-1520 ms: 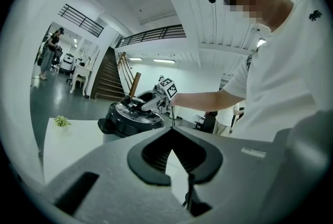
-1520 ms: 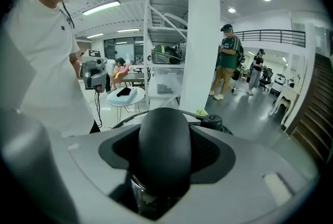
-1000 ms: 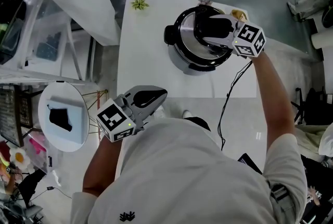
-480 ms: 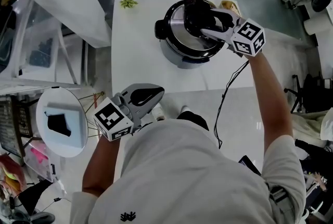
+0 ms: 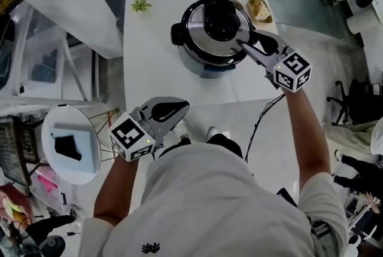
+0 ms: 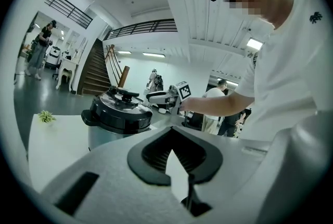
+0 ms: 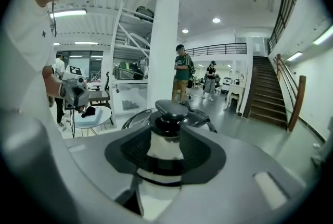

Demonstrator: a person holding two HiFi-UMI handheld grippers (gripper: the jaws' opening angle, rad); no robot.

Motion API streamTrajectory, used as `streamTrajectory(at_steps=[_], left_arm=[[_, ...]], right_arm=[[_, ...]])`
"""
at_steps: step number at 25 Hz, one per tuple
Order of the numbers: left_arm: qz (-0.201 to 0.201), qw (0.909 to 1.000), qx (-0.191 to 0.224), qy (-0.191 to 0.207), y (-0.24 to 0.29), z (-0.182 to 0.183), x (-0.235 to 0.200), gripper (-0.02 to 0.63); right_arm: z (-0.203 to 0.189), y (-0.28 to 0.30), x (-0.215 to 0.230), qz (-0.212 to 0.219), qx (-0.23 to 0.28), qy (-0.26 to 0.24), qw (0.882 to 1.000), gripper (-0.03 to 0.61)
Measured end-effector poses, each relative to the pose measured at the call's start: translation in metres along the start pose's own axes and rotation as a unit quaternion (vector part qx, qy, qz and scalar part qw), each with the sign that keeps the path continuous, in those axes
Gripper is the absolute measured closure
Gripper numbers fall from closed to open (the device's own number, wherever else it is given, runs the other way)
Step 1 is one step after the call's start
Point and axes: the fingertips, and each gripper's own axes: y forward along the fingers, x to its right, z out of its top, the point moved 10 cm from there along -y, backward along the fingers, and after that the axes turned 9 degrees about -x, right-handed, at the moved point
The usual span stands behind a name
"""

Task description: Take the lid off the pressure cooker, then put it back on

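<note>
At far left, a round side table [image 5: 69,173] carrying a white tray [image 5: 84,130] and something dark on it, too small to name. Next to it, close to the white-shirted torso, the left gripper [image 5: 181,110] [image 6: 170,134], held by the near edge of the white table [image 5: 149,64] and well apart from the cooker [image 5: 203,64]. Clenched and empty: in the left gripper view, tips meeting in a point with nothing between the pads. On the far left corner of the table, a small green plant [image 5: 142,5]. Further right, toward the far side of the table, the cooker standing upright with the lid [image 5: 200,31] on top of it. On the lid, a steel dome and a black knob [image 5: 220,15] in the middle; on the left of the cooker, a black side handle. Pointing in from the right, the right gripper [image 5: 242,45] [image 7: 166,132], tips over the right part of the lid, just beside the knob but not grasping it. Released: jaws apart though just closing somewhat, pads pressing on nothing. In the right gripper view, only shiny steel of the lid in the gap, and the knob just beyond the tips. Behind this gripper, on the far right corner, a small dish [image 5: 260,9] with some pale food. Below the right forearm, a thin black cable [image 5: 261,115] running down toward the torso.
</note>
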Motion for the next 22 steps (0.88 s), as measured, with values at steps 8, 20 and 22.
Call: streamTrajectory(at_steps=[8, 20, 22], left_arm=[[0.028, 0.9995, -0.013, 0.008, 0.022, 0.003, 0.035, 0.607], [0.076, 0.9967, -0.028, -0.005, 0.086, -0.018, 0.147, 0.607], [0.086, 0.9957, -0.031, -0.012, 0.093, -0.027, 0.165, 0.607]], right_arm=[[-0.069, -0.049, -0.068, -0.003, 0.038, 0.098, 0.994, 0.555], [-0.159, -0.131, -0.167, 0.086, 0.007, 0.099, 0.991, 0.568], [-0.167, -0.143, -0.179, 0.099, 0.006, 0.089, 0.991, 0.568]])
